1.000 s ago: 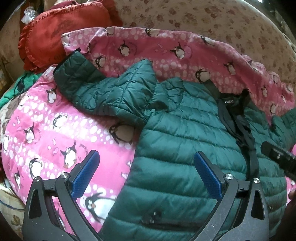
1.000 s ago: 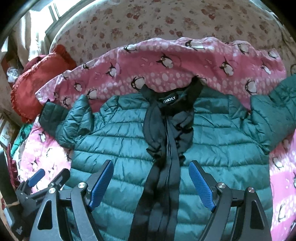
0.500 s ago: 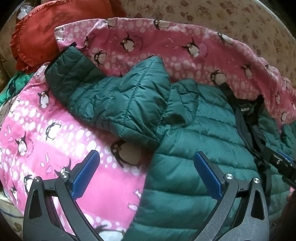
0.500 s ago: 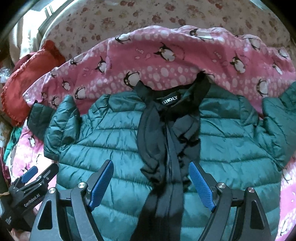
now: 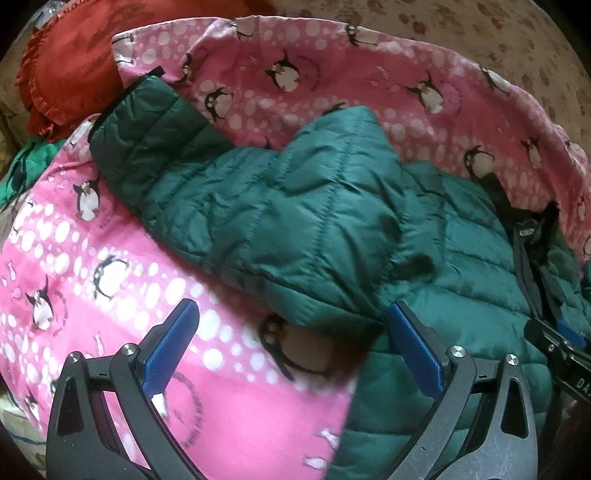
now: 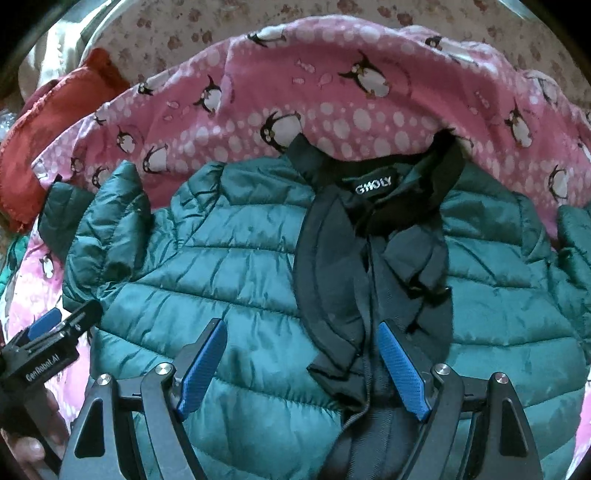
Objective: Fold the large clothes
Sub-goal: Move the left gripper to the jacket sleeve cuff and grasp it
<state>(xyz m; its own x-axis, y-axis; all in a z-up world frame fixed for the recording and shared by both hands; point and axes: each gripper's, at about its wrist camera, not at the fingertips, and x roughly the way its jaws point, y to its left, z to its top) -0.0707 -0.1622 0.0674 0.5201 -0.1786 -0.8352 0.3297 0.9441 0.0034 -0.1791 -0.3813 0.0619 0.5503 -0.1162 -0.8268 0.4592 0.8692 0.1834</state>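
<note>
A dark green quilted puffer jacket lies front up on a pink penguin blanket, its black collar and open black placket in the middle. Its left sleeve lies bunched and spread out to the left, cuff at the far left. My left gripper is open and empty, just short of the sleeve's underarm. My right gripper is open and empty, low over the jacket's chest beside the placket. The left gripper also shows in the right wrist view, and the right gripper in the left wrist view.
The pink penguin blanket covers a bed with a beige floral sheet behind it. A red ruffled cushion lies at the far left. Some green fabric shows at the left edge.
Both grippers have moved forward and lower toward the jacket. The left one has closed in on the sleeve, the right one on the collar area. Both stay open.
</note>
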